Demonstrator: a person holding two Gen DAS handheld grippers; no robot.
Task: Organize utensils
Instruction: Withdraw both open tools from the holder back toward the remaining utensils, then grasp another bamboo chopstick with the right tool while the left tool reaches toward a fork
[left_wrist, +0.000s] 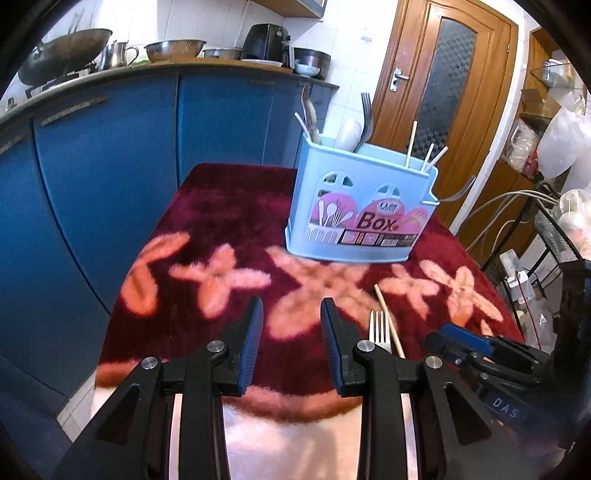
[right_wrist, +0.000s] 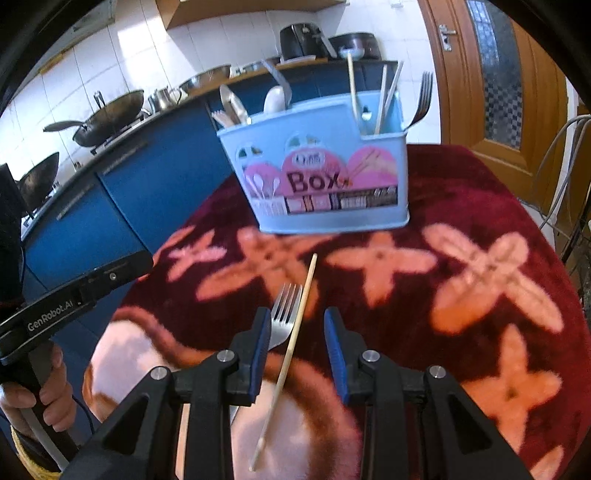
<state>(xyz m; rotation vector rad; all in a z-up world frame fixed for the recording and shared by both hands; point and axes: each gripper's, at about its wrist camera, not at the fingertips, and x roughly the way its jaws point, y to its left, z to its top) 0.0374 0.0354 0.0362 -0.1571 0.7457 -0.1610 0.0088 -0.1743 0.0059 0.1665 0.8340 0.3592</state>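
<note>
Right wrist view: right gripper (right_wrist: 295, 336) is seen with fingers (right_wrist: 260, 343) parted, nothing clamped; a fork (right_wrist: 284, 314) and a wooden chopstick (right_wrist: 291, 350) lie between them on the red flowered blanket (right_wrist: 480, 221), not pressed by either pad. Fork and chopstick lie side by side, just in front of the blue utensil box (right_wrist: 317, 177), chopstick tip pointing toward it. Box stands upright on the blanket, already loaded with chopsticks, a spoon and forks. Left wrist view: left gripper (left_wrist: 291, 332) is also parted and empty over bare blanket in front of the box (left_wrist: 354, 206); fork (left_wrist: 380, 328) and chopstick (left_wrist: 388, 317) sit just beside its right finger.
</note>
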